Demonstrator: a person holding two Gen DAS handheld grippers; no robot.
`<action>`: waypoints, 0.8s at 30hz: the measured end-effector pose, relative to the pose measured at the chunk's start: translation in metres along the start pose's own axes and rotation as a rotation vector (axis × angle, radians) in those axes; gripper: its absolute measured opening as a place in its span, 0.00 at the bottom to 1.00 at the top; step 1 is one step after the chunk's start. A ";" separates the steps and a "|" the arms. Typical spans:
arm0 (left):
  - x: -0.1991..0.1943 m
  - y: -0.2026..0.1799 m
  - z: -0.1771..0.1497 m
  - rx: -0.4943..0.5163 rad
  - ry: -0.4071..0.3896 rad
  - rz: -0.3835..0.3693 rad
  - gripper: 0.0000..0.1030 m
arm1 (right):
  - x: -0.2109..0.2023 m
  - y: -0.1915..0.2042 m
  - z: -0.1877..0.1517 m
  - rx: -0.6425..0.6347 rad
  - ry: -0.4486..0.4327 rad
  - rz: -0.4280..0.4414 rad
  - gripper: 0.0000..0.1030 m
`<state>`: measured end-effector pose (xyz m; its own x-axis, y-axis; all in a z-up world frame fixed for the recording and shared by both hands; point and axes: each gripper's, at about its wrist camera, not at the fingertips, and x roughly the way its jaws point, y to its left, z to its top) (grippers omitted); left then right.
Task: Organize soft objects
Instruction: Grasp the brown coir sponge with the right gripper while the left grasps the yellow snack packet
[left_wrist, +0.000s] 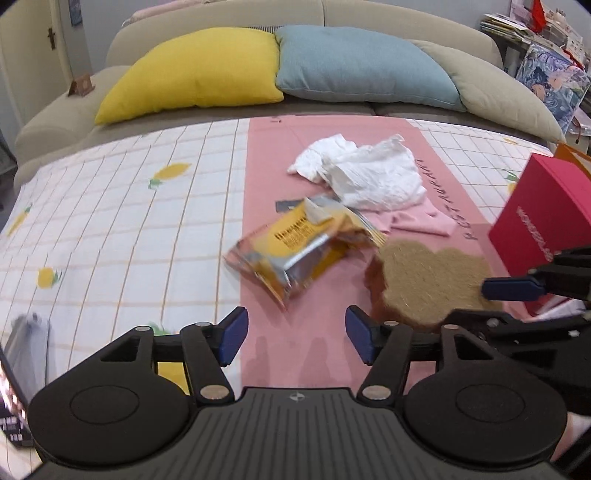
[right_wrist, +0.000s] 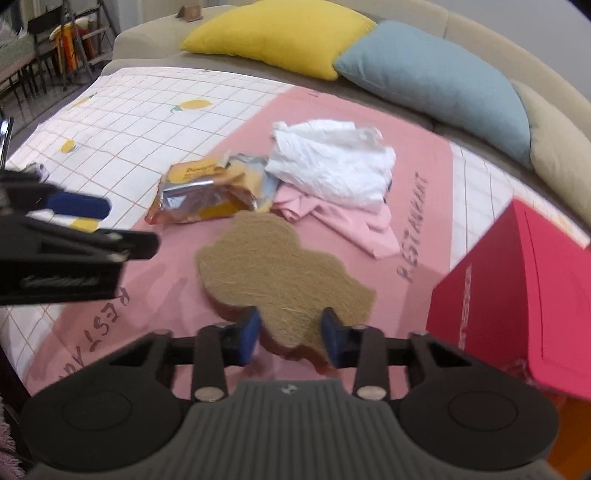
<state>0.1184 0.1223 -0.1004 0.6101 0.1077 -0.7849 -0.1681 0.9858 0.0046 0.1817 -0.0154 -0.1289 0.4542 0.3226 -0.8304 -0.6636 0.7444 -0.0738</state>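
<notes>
Right hand-held gripper (right_wrist: 290, 338) straddling the near lobe of the brown cloud-shaped sponge pad (right_wrist: 275, 275), pads at either edge and seemingly pinching it, though the blur leaves real contact unsure. Pad lying flat on the pink cloth of the worktop (left_wrist: 110, 221), long axis running away from the right gripper toward the crumpled yellow-and-silver wrapper (right_wrist: 212, 192). Left hand-held gripper (left_wrist: 291, 341) spread wide and holding nothing, hovering over bare pink cloth, with the pad just off to its right and the wrapper straight ahead. Right hand plainly nearer to the pad. Beyond, white crumpled bag (right_wrist: 332, 162) over a pink cloth piece (right_wrist: 354, 225). Red box (right_wrist: 517, 291) at far right, contents hidden.
</notes>
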 end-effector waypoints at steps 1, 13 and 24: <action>0.005 0.002 0.001 -0.005 -0.005 -0.006 0.71 | 0.002 0.002 0.001 -0.008 0.012 -0.004 0.34; 0.048 0.023 0.015 -0.148 0.051 -0.002 0.63 | 0.006 -0.011 -0.003 0.060 0.021 -0.032 0.67; 0.046 0.008 0.016 -0.130 0.102 -0.006 0.19 | 0.013 -0.017 -0.009 0.122 0.027 0.017 0.59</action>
<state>0.1580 0.1375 -0.1265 0.5311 0.0812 -0.8434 -0.2674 0.9606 -0.0759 0.1934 -0.0290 -0.1435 0.4261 0.3212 -0.8457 -0.5932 0.8051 0.0069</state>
